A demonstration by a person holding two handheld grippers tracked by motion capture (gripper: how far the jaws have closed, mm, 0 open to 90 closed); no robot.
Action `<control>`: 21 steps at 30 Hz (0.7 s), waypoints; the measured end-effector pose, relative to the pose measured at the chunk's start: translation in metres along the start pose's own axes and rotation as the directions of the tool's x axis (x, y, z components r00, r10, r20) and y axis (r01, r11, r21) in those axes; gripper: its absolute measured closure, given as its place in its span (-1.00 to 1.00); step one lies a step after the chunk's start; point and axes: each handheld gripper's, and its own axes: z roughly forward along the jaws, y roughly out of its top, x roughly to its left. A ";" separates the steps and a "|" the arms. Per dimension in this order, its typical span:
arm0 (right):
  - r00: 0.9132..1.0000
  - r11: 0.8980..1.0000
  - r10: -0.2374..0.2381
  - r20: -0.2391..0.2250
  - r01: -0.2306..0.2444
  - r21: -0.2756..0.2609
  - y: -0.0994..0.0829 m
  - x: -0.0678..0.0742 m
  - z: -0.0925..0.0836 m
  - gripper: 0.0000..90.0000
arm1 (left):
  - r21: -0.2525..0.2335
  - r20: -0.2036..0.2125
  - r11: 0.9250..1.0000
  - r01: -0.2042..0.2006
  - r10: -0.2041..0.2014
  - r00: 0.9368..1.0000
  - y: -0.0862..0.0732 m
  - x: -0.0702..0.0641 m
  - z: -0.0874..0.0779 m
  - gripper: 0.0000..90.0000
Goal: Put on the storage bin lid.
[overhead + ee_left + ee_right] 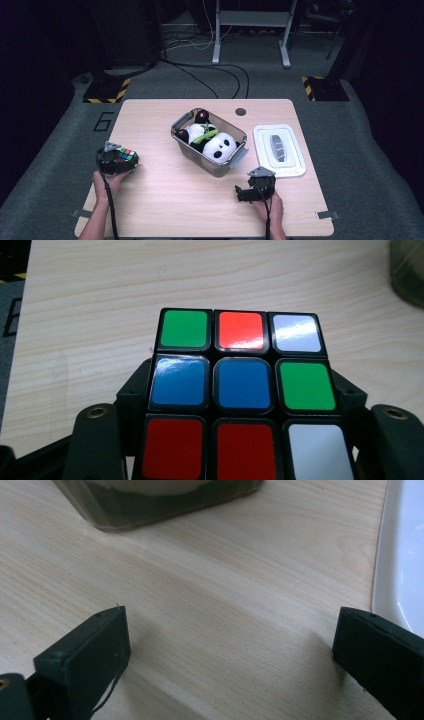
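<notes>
- Black jaws of the left gripper [119,161] pinch the puzzle cube [242,395] at the table's [165,210] left edge, ready for carrying.
- The right gripper [246,194] rests spread, empty.
- Beyond, the clear bin [186,145] holding a panda toy [220,146] stands open, lid [295,170] beside it.

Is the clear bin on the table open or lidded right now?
Open. The bin has no cover; a panda plush shows inside, and the white lid lies flat on the table beside it.

- High view: bench [165,200] evenly lit from overhead; surrounding floor dim, corners nearly black.
- Left gripper view: white glare patches on glossy cube [242,395] stickers.
- Right gripper view: near parts soft-focused, faint shadows beneath; container edge blurred.
</notes>
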 end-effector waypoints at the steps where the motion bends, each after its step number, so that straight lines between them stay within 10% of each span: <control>1: 1.000 1.000 0.003 0.000 -0.003 0.001 0.000 0.000 0.000 -0.97 | 0.003 0.005 1.000 -0.008 0.008 1.000 0.001 0.000 -0.001 -0.25; 21: 1.000 1.000 0.001 0.000 -0.001 0.000 0.000 0.000 0.000 -0.97 | -0.031 0.054 0.995 -0.096 0.097 0.994 0.041 -0.030 -0.026 -0.25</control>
